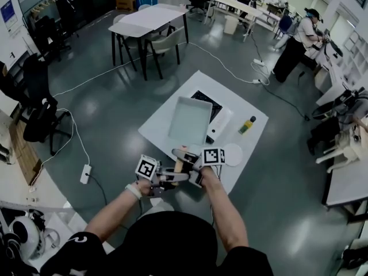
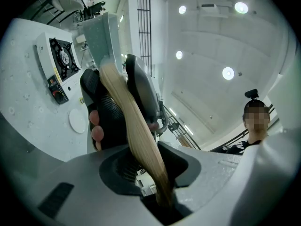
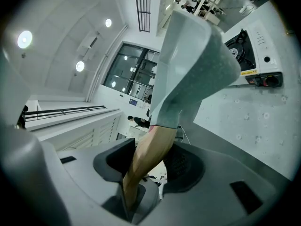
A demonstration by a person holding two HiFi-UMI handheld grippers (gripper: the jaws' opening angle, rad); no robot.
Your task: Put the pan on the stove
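A square grey pan (image 1: 190, 119) with a pale wooden handle (image 1: 179, 165) hangs tilted above the white table (image 1: 164, 132). Both grippers hold that handle: my left gripper (image 1: 165, 177) nearer its end, my right gripper (image 1: 192, 167) closer to the pan. In the left gripper view the handle (image 2: 136, 135) runs up from my left gripper (image 2: 150, 171) past the right gripper's dark body (image 2: 141, 91) to the pan (image 2: 101, 32). In the right gripper view my right gripper (image 3: 150, 166) is shut on the handle (image 3: 153, 149) below the pan (image 3: 193, 65). The white stove (image 1: 218, 115) with its black burner lies on the table, partly behind the pan.
A small yellow-green bottle (image 1: 248, 125) and a white round disc (image 1: 233, 154) lie on the table to the right of the stove. A white power strip (image 1: 85, 173) with its cable lies on the floor at the left. A second table with chairs (image 1: 150, 19) stands farther back.
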